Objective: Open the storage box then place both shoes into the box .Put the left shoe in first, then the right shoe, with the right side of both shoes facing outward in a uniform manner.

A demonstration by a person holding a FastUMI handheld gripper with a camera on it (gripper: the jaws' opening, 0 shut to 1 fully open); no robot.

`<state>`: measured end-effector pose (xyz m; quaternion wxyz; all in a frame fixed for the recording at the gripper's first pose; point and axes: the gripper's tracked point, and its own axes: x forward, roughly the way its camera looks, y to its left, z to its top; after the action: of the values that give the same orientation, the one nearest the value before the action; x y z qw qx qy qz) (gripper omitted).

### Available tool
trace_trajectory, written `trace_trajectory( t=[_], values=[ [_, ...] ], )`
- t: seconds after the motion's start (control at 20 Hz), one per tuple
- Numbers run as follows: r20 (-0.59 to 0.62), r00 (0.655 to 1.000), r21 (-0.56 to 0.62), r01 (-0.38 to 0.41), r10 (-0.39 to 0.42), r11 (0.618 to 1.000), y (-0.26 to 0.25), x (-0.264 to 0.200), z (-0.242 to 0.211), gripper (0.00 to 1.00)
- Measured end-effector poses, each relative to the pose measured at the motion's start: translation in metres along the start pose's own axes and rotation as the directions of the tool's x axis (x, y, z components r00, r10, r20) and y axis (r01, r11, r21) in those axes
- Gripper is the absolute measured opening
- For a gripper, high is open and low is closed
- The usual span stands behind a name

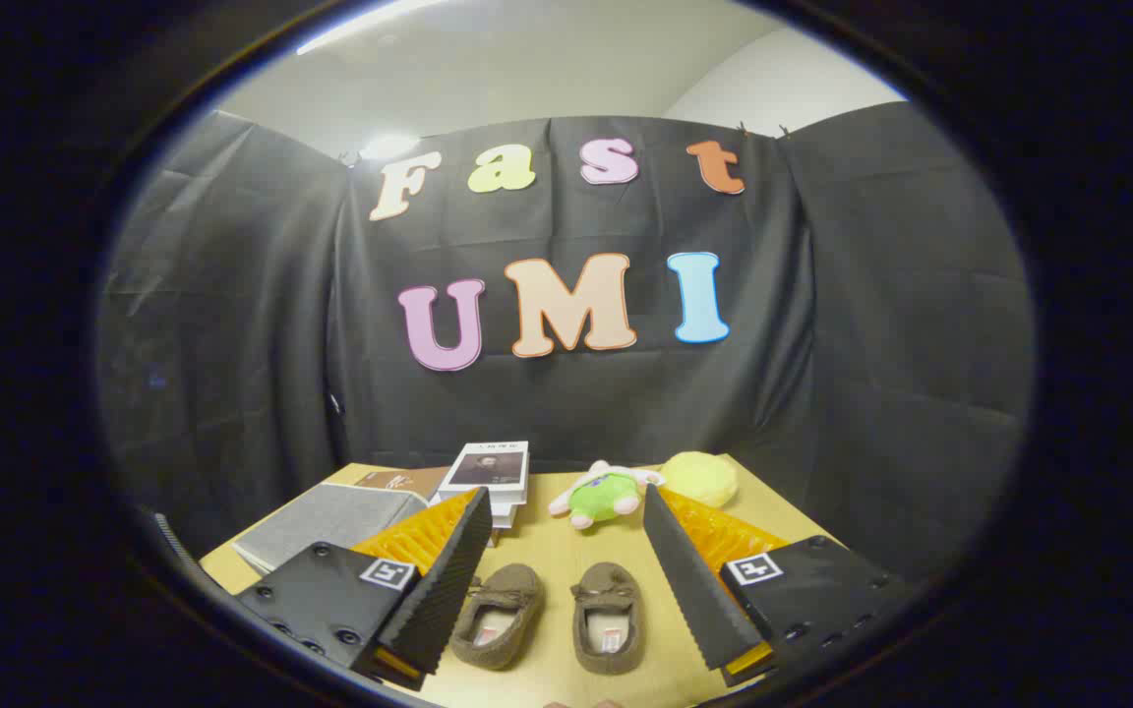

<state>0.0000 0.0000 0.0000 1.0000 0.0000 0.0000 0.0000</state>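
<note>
Two small brown moccasin shoes sit side by side on the wooden table, toes pointing away: the left shoe (pixel 498 616) and the right shoe (pixel 608 618). Both lie between my fingers, low in the gap. My gripper (pixel 565 511) is open wide, with nothing held, hovering above the shoes. A grey fabric storage box (pixel 330 526) rests closed and flat-topped beyond my left finger (pixel 448 580).
A stack of books (pixel 486 474) stands at the back of the table (pixel 547 546), past the box. A green and pink plush toy (pixel 602 495) and a yellow plush (pixel 700 478) lie behind the shoes. Black cloth walls close in the booth.
</note>
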Motion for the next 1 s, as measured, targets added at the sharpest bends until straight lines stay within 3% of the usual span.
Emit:
trace_trajectory(
  t=[0.75,1.0],
  values=[
    [-0.012,1.000,-0.015,-0.022,0.022,1.000,0.005,0.007,-0.002,0.98],
    [-0.055,0.997,0.093,-0.051,0.056,0.994,0.016,0.013,-0.013,0.98]
  ],
)
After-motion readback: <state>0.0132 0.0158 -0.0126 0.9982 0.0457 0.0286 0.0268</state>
